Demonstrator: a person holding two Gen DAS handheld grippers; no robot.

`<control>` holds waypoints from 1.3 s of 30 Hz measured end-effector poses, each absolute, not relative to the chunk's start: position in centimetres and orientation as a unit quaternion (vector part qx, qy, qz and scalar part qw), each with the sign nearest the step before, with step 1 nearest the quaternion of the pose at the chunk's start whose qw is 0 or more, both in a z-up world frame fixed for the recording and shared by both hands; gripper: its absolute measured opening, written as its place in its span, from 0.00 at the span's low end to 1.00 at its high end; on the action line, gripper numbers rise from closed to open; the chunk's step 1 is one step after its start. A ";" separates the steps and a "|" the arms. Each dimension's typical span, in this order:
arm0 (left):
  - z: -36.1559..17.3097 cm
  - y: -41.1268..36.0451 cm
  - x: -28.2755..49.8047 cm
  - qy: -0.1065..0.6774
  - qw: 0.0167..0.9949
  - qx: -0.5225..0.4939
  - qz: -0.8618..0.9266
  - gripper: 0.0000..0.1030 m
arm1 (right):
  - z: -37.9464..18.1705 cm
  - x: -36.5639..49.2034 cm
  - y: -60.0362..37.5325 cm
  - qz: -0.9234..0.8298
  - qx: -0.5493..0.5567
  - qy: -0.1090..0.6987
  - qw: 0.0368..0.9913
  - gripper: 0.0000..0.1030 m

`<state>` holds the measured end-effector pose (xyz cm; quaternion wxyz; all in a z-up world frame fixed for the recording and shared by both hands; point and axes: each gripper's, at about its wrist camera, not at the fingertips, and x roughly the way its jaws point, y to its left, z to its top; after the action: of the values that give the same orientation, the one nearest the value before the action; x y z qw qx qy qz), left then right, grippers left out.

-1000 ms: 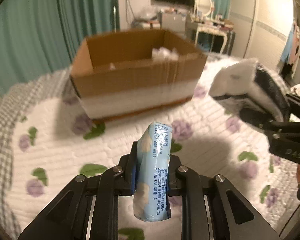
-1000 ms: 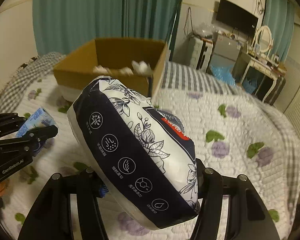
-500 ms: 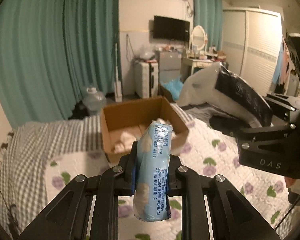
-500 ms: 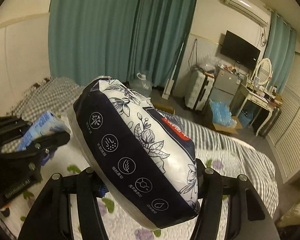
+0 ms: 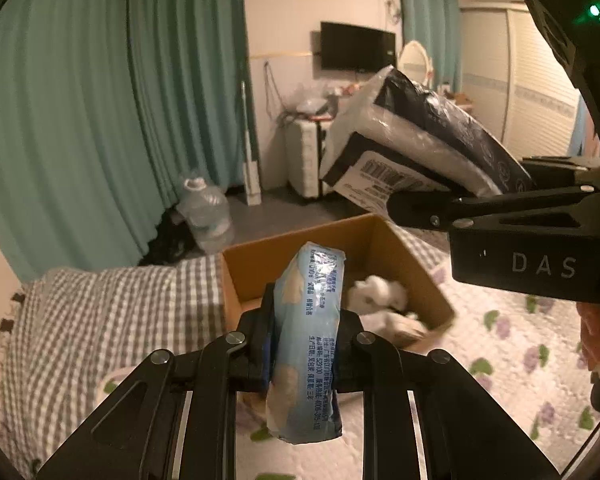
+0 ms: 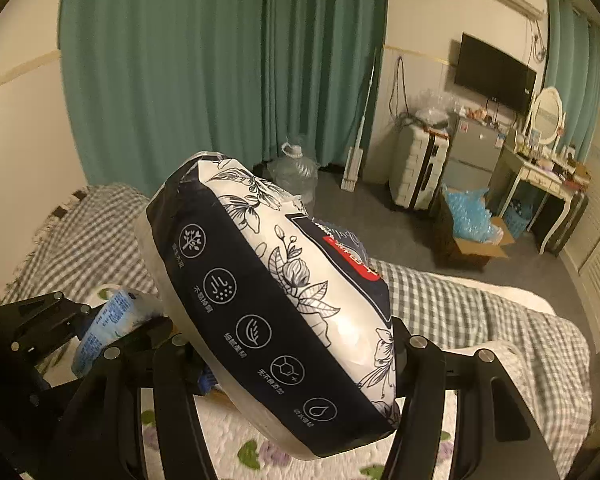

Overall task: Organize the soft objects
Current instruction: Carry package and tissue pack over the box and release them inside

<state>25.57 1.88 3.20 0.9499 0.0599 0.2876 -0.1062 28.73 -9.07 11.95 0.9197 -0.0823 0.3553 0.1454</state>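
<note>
My left gripper (image 5: 306,344) is shut on a light blue tissue pack (image 5: 308,344), held upright above the bed in front of an open cardboard box (image 5: 416,264). The box holds white soft items (image 5: 376,294). My right gripper (image 6: 296,364) is shut on a large navy and white floral pack (image 6: 276,300). In the left wrist view that pack (image 5: 420,136) hangs above the box's right side. In the right wrist view the blue pack (image 6: 108,320) and the left gripper (image 6: 64,334) show at lower left; the box is hidden.
The bed has a white floral quilt (image 5: 512,344) and a grey checked blanket (image 5: 100,312). Teal curtains (image 5: 100,100), a water jug (image 5: 204,216), a white suitcase (image 6: 418,168) and a dresser (image 6: 548,176) stand beyond the bed.
Both grippers have lifted and tilted down over the box, which I now see from above. The right gripper's pack has moved closer over the box. Both grips are unchanged.
</note>
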 end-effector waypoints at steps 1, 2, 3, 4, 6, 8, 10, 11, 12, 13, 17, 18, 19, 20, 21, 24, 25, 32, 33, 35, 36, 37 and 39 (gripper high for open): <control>2.8 2.0 26.2 0.290 0.949 0.058 -0.105 0.19 | 10.9 29.7 -9.1 0.144 -0.081 0.362 0.917 0.58; 2.0 2.2 27.3 0.297 0.948 0.055 -0.103 0.19 | 9.9 30.6 -9.1 0.143 -0.079 0.369 0.915 0.58; 1.1 2.4 28.5 0.305 0.946 0.051 -0.100 0.19 | 8.8 31.5 -9.1 0.142 -0.078 0.377 0.912 0.59; 0.9 2.4 29.0 0.310 0.944 0.051 -0.100 0.19 | 7.6 32.4 -9.1 0.142 -0.076 0.387 0.908 0.60; -0.7 2.4 30.5 0.317 0.942 0.054 -0.100 0.24 | 5.8 33.7 -9.4 0.138 -0.072 0.399 0.904 0.62; -1.8 2.4 31.3 0.314 0.941 0.063 -0.104 0.25 | 4.4 34.6 -9.7 0.134 -0.061 0.406 0.902 0.71; -2.7 2.1 31.5 0.307 0.943 0.075 -0.106 0.42 | 4.1 34.9 -10.1 0.132 -0.050 0.394 0.908 0.85; -3.0 2.0 31.6 0.310 0.941 0.076 -0.109 0.58 | 4.2 34.8 -10.4 0.130 -0.039 0.383 0.914 0.90; -3.5 2.2 31.9 0.318 0.939 0.071 -0.110 0.65 | 4.4 34.8 -10.7 0.131 -0.032 0.378 0.916 0.90; -3.7 2.3 32.0 0.322 0.938 0.065 -0.110 0.65 | 4.6 34.7 -10.9 0.131 -0.025 0.376 0.917 0.90; -3.2 2.5 31.3 0.307 0.944 0.060 -0.102 0.65 | 6.8 33.7 -11.9 0.120 -0.018 0.357 0.926 0.90; -2.9 2.5 31.0 0.307 0.944 0.060 -0.102 0.65 | 7.7 33.2 -12.0 0.120 -0.019 0.354 0.927 0.90; -2.4 2.5 30.7 0.305 0.945 0.061 -0.099 0.65 | 8.6 32.6 -12.1 0.118 -0.018 0.348 0.930 0.90; -1.7 2.6 30.2 0.301 0.946 0.061 -0.099 0.65 | 9.5 32.1 -12.3 0.117 -0.018 0.343 0.932 0.90; -1.0 2.7 29.9 0.297 0.948 0.061 -0.096 0.65 | 11.0 31.2 -12.3 0.115 -0.021 0.336 0.935 0.90; 1.8 3.5 28.3 0.279 0.954 0.055 -0.089 0.65 | 15.2 28.3 -12.5 0.109 -0.028 0.309 0.944 0.90; 3.4 3.7 27.3 0.268 0.958 0.051 -0.087 0.65 | 17.1 27.0 -12.6 0.107 -0.029 0.295 0.949 0.90; 13.9 5.0 19.0 0.167 0.982 0.042 -0.073 0.75 | 28.6 16.5 -13.6 0.102 -0.032 0.198 0.974 0.94; 15.6 5.2 17.2 0.145 0.986 0.040 -0.072 0.76 | 30.0 15.0 -13.9 0.104 -0.030 0.184 0.977 0.96; 18.2 5.6 14.4 0.112 0.991 0.039 -0.068 0.79 | 32.1 11.9 -14.4 0.110 -0.026 0.155 0.981 0.99; 19.4 5.8 13.0 0.097 0.992 0.038 -0.067 0.80 | 33.3 9.8 -14.7 0.112 -0.023 0.135 0.984 0.99; 20.4 5.9 11.6 0.082 0.994 0.036 -0.068 0.80 | 34.1 8.3 -15.0 0.115 -0.021 0.121 0.986 0.99; 22.3 6.2 8.8 0.051 0.996 0.033 -0.058 0.80 | 35.3 5.3 -15.5 0.127 -0.017 0.095 0.987 1.00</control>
<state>8.82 6.16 22.27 0.9965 0.0334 0.0507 -0.0575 5.30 -15.50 35.29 0.9873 -0.0167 0.0948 0.1266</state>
